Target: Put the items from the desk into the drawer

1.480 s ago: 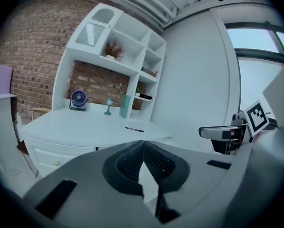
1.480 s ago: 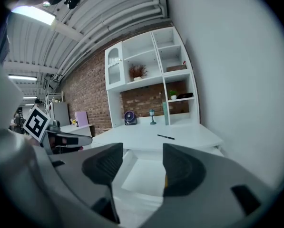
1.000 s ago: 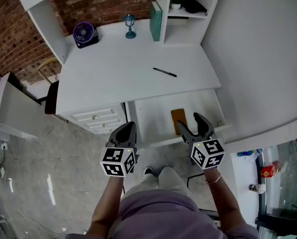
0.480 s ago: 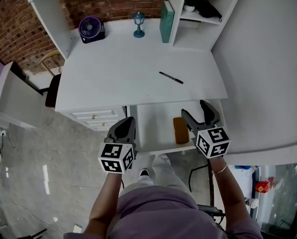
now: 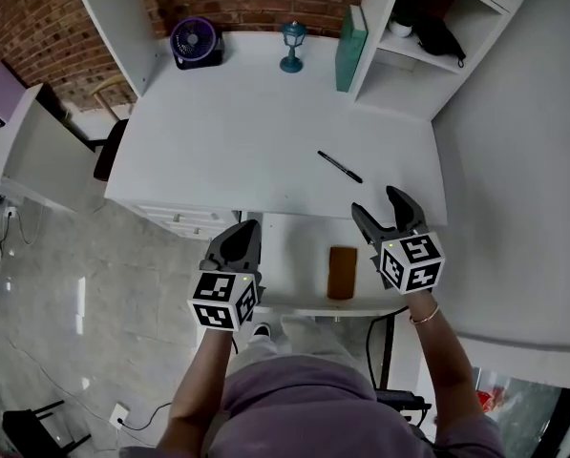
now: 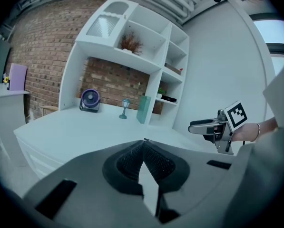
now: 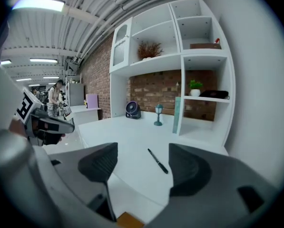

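forward off the pulled-out white drawer (image 5: 289,256) and its flat brown block (image 5: 341,272) goes the right gripper (image 5: 380,204), jaws wide apart, lined on the thin black pen (image 5: 340,167) lying right on the white desk (image 5: 237,132), likely next; the left gripper (image 5: 245,229) has jaws together.

Lighting: bright, even, from overhead — ceiling strip light (image 7: 37,4) glares in the right gripper view. White table (image 5: 246,132) is near washed out, with faint, soft shadows. Glossy floor (image 5: 65,256) carries pale reflections. Gripper views: heavy fisheye bending, black vignetted corners, a bluish cast in the left. Close fingers (image 6: 122,167) are blurred — background is sharper.
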`<state>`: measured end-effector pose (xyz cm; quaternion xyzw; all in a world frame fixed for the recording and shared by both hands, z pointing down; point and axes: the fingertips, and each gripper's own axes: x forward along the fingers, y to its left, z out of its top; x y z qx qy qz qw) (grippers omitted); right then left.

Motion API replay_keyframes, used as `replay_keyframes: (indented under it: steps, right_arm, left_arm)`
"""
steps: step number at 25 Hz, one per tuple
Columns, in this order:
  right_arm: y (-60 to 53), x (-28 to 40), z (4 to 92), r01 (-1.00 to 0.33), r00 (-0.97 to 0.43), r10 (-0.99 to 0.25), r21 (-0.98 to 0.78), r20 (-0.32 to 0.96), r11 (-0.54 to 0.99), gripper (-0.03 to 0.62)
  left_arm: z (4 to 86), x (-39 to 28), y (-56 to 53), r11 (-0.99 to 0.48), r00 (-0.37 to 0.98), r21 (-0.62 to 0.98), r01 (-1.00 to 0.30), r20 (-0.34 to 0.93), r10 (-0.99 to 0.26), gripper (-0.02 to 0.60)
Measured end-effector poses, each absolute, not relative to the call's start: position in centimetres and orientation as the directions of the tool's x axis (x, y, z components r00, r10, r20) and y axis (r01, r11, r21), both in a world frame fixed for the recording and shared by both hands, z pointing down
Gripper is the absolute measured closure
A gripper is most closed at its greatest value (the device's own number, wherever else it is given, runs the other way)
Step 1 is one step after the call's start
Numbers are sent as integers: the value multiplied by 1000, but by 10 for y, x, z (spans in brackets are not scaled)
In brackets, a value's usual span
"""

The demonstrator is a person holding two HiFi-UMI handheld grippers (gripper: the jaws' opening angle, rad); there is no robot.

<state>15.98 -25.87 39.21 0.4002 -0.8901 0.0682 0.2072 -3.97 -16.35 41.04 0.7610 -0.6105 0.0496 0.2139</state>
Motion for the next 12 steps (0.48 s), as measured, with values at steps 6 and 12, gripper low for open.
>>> replay_keyframes:
  steps: [6,12]
  right_arm:
    - [-295,154,411,-689,-630,-628,46,457,724,291]
    - [-325,150,437,-666,-621,-598,60,506,743,330]
  left_arm:
    - [417,-39,-176,-98,190,262,-960,352,-916,581]
    - [422,-44,-181,-40,138,262,-964,366,-920,581]
